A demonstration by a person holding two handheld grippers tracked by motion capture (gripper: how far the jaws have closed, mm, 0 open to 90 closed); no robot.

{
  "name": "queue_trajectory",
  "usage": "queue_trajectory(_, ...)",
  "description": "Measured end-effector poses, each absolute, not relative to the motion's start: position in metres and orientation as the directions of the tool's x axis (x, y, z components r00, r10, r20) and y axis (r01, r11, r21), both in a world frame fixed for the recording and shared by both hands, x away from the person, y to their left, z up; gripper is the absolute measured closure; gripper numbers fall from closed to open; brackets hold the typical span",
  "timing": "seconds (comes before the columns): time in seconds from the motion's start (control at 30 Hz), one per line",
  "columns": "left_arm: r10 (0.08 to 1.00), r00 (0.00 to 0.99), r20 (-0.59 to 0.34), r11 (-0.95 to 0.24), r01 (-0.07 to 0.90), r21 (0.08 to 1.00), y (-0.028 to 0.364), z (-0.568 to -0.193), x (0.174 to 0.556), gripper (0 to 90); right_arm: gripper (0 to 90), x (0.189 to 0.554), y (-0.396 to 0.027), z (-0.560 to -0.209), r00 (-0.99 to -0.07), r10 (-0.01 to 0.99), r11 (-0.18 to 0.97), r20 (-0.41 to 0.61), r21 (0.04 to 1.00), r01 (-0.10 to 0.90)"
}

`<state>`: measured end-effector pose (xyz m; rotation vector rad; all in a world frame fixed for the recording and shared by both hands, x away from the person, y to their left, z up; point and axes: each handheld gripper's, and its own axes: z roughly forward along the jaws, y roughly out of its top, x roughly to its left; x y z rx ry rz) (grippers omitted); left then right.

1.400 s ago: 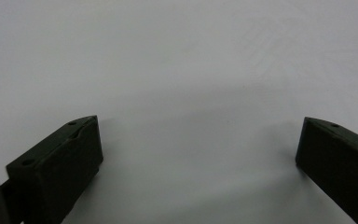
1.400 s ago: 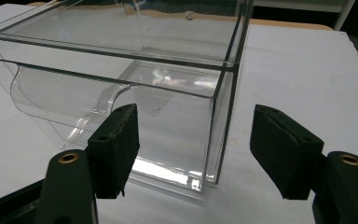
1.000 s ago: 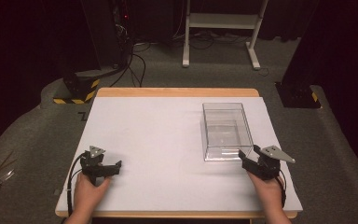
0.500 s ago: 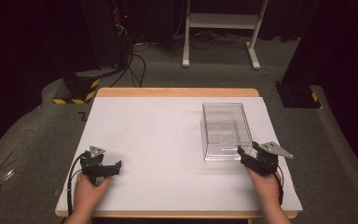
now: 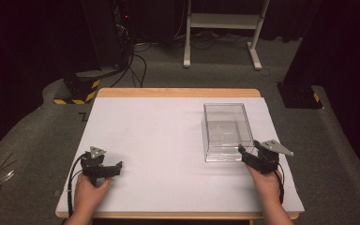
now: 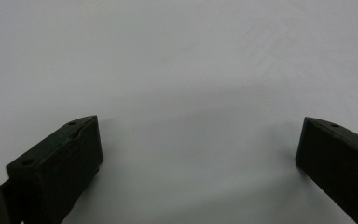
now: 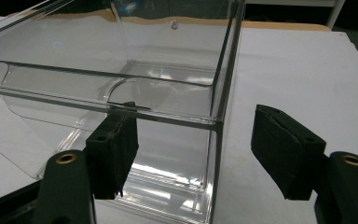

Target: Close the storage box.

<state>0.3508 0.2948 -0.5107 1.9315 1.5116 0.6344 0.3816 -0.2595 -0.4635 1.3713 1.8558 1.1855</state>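
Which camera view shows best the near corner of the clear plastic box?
The right gripper view: the box's near corner stands close, between the open right gripper jaws. The high view shows the whole clear plastic box, small and farther off. The left gripper view shows white tabletop.

The bench [image 5: 168,136] was a wooden top covered almost wholly by a white sheet [image 5: 159,154], with a strip of bare wood showing along its far edge. A clear plastic box [image 5: 227,132], open at the top and empty, stood directly on the sheet in the right half, its long sides running from the far edge toward the near edge.
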Motion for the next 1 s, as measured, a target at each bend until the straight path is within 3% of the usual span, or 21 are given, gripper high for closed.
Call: queue_trajectory(1.0,0.971,0.237,0.006,-0.172,0.685,0.708,0.295,-0.511,0.351,0.6,33.1,0.362,-0.267,-0.467,-0.350,0.934,0.113,0.068,0.874,0.472)
